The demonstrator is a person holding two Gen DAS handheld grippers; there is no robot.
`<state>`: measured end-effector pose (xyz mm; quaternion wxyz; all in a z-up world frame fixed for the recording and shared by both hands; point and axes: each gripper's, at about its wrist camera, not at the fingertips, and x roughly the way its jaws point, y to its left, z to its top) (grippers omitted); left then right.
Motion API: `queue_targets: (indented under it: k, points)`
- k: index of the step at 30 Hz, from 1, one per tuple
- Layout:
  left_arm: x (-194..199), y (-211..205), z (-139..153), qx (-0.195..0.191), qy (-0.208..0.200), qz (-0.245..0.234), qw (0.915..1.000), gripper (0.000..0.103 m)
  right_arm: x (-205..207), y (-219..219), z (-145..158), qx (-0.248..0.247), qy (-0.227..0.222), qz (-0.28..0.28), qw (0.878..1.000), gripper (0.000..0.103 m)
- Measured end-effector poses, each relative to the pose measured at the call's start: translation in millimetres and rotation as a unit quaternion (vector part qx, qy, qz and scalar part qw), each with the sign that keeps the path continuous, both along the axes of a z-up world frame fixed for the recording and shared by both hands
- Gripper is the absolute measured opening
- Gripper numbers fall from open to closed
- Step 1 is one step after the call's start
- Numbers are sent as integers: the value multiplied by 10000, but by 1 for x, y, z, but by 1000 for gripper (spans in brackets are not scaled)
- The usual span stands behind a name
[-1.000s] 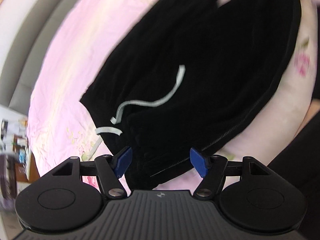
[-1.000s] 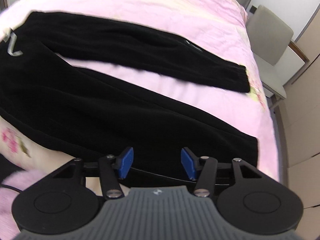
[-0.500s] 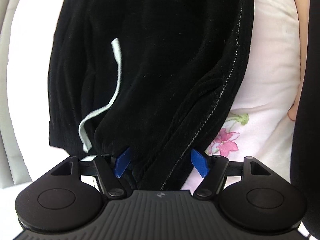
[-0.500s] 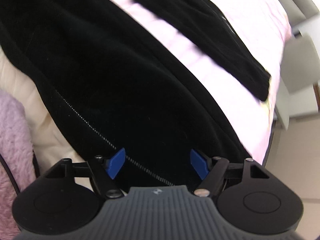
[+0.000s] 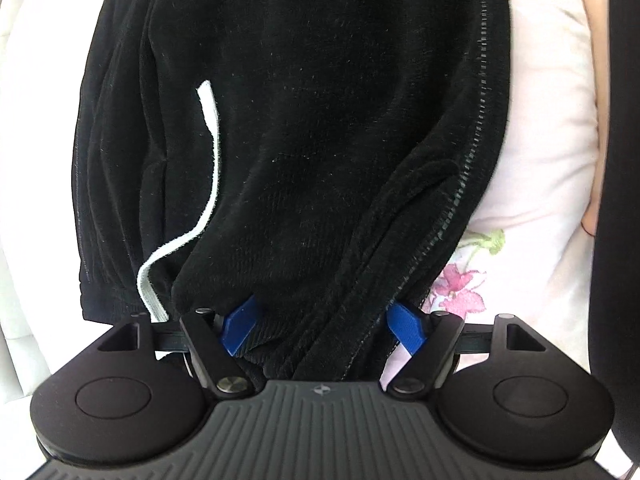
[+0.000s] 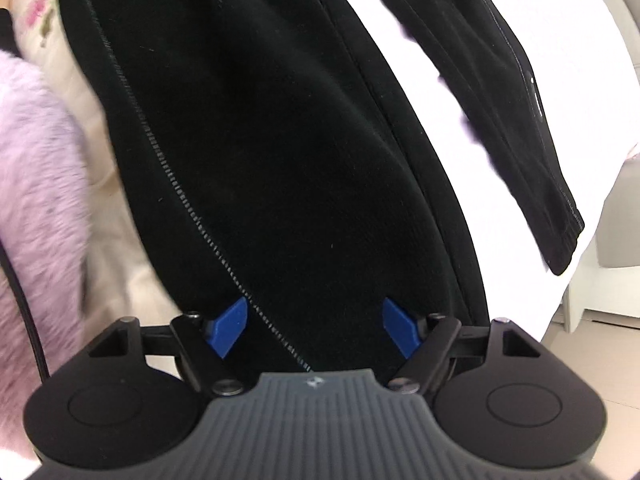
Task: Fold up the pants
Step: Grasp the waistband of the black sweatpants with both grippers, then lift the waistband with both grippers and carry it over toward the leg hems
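The black pants lie on the bed, whose pale sheet has a pink flower print; no brand, label or writing can be read on them. The left gripper has just been opening, its blue pads wide apart around the bunched waistband beside the white drawstring, released, with cloth covering the pad tips. The right gripper has also just been opening and stands released over a pant leg's stitched side seam. The second leg is cut off at the top. A fuzzy lilac cloth at the left is blurred.
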<state>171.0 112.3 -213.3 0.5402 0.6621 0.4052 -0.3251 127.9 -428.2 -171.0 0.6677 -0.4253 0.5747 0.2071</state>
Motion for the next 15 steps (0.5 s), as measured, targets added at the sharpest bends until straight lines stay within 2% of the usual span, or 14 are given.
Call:
queue_targets:
  k: [3,4,5,6,8,9,10,11,13,15]
  points:
    - [-2,0,-2,-33,-69,79,9999,84,-9,6,-7,-109,-125,235,9996,69]
    - [-2,1,-1,-54,-62,106,9999,80,-11,6,-4,-36,-77,164,9998,57]
    - [-4,1,0,-80,-26,129,9999,70,-11,5,0,93,23,43,9999,43]
    - [-6,1,1,-98,-9,157,9998,59,-12,3,3,195,95,-85,9997,37]
    - [-10,1,2,-110,-31,226,9997,49,-17,2,7,268,107,-161,9995,23]
    - [-11,1,3,-102,-74,220,9997,44,-19,3,8,237,54,-131,9996,20]
    - [-14,0,5,-108,-96,252,9996,41,-21,5,9,192,-53,-94,9998,8]
    - [-13,0,8,-138,-114,329,9993,36,-23,6,11,94,-262,-66,9996,0]
    - [-13,0,17,-287,-224,553,9978,30,-24,5,18,101,-512,-144,9985,0]
    - [-12,-1,26,-406,-343,699,9961,27,-24,3,23,199,-566,-302,9977,1]
